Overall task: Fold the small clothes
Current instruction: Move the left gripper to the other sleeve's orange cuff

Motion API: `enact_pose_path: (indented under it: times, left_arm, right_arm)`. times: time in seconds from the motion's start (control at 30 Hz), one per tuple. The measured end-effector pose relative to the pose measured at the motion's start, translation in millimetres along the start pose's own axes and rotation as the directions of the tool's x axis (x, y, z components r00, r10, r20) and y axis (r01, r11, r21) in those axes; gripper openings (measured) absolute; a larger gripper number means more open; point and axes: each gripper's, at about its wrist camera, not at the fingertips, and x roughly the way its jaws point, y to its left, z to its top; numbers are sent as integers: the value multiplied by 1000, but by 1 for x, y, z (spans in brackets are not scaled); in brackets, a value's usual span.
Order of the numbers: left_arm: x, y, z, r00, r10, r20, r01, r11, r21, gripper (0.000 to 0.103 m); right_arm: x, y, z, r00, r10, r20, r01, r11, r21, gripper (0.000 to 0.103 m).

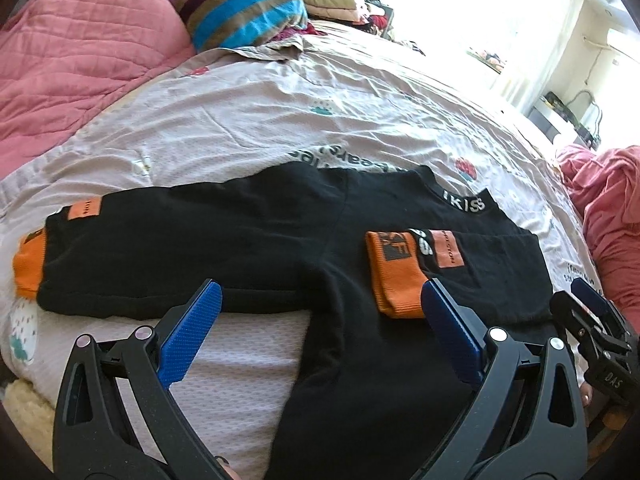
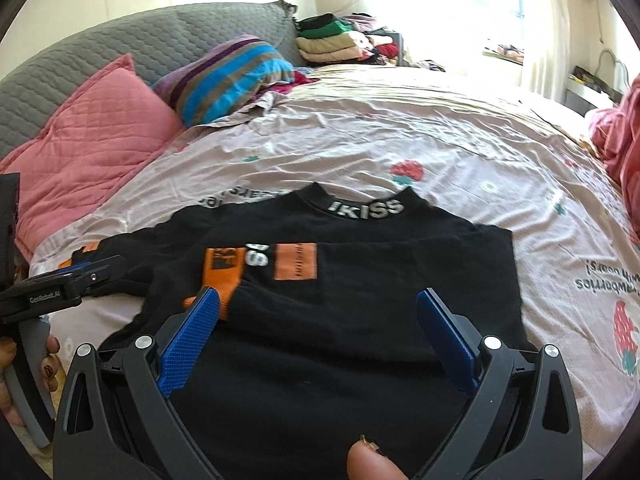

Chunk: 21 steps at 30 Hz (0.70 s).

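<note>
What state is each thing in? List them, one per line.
black sweater: spread flat on the bed sheet, collar away from the cameras.
right sleeve: folded across the chest.
left sleeve: stretched out sideways, unfolded.
left hand-held gripper: open, holding nothing.
right hand-held gripper: open, holding nothing.
stack of clothes: folded, piled up.
</note>
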Motion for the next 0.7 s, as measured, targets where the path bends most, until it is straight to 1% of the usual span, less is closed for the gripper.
enact_pose_path:
  times: [0.23,0.3,0.43,0.57,0.7]
  left_arm:
    - [-11,31,2,999,31,24,-30,998,-60,93]
    - [-14,42,2,998,56,33,-53,996,-79,93]
    - [-19,61,4,996,80,45,-75,991,-113,93]
    - [-25,83,4,990,132,55,-122,980,-158,93]
    - [-27,105,3,985,168,49,-155,967,-204,93]
  right_arm:
    - [5,36,10,999,46,4,-46,997,-58,98]
    - [6,46,13,998,58,7,-57,996,-73,98]
    - [11,70,20,996,88,13,-86,991,-107,98]
    - [18,90,23,994,112,4,-111,985,-134,98]
    - [26,110,23,991,135,-7,-134,978,-162,98]
